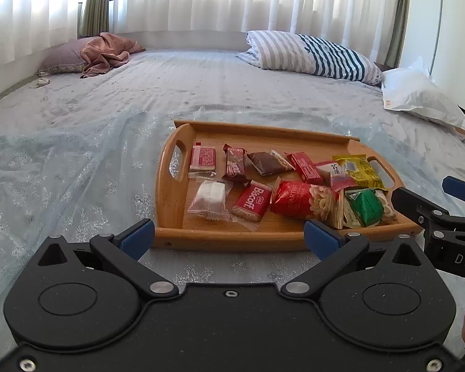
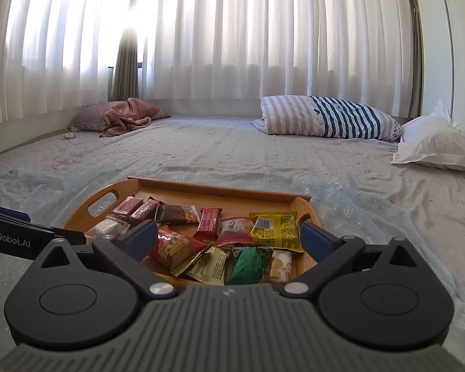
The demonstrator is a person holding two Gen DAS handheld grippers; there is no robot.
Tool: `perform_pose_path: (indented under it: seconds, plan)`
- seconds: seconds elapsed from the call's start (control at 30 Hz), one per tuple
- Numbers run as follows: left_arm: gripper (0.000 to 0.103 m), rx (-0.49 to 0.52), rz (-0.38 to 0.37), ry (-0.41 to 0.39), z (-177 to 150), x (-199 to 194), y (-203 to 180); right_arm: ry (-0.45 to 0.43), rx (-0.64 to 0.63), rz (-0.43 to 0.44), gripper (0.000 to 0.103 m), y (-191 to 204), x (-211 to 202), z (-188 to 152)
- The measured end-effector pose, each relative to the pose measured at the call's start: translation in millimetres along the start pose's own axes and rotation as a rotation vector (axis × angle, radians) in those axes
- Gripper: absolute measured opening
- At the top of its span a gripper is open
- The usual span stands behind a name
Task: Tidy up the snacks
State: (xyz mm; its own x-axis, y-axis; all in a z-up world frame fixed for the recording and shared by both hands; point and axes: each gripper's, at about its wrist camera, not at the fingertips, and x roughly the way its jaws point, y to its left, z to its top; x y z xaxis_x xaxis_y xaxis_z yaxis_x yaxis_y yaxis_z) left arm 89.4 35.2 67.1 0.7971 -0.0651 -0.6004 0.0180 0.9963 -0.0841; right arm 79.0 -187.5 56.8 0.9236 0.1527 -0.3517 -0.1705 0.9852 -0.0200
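Observation:
A wooden tray (image 1: 167,192) with handle cut-outs lies on the bed and holds several wrapped snacks. Among them are a red Biscoff pack (image 1: 251,202), a red nut bag (image 1: 303,200), a green packet (image 1: 367,207), a yellow packet (image 1: 361,170) and a clear-wrapped white cake (image 1: 210,198). My left gripper (image 1: 229,237) is open and empty at the tray's near edge. My right gripper (image 2: 229,234) is open and empty, above the tray's (image 2: 77,214) near right part, over the nut bag (image 2: 176,249) and green packet (image 2: 251,263). The right gripper also shows in the left wrist view (image 1: 449,207).
The tray sits on a pale blue snowflake cloth (image 1: 62,179) over a grey bedsheet. A striped pillow (image 1: 313,52), a white pillow (image 1: 418,96) and a pink blanket on a mauve pillow (image 1: 105,49) lie at the far side. White curtains hang behind.

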Motion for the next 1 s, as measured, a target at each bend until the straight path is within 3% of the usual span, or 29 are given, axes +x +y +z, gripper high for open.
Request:
perform_pose_path:
  seconds: [0.73, 1.0]
  plan:
    - [0.103, 0.054, 0.035, 0.065, -55.5, 36.1, -16.0, 0.141, 0.054, -0.058, 0.103, -0.4, 18.0, -63.7]
    - [0.103, 0.061, 0.048, 0.04, -64.4, 43.7, -18.8, 0.217, 0.057, -0.051, 0.103, 1.3, 27.7, -73.2]
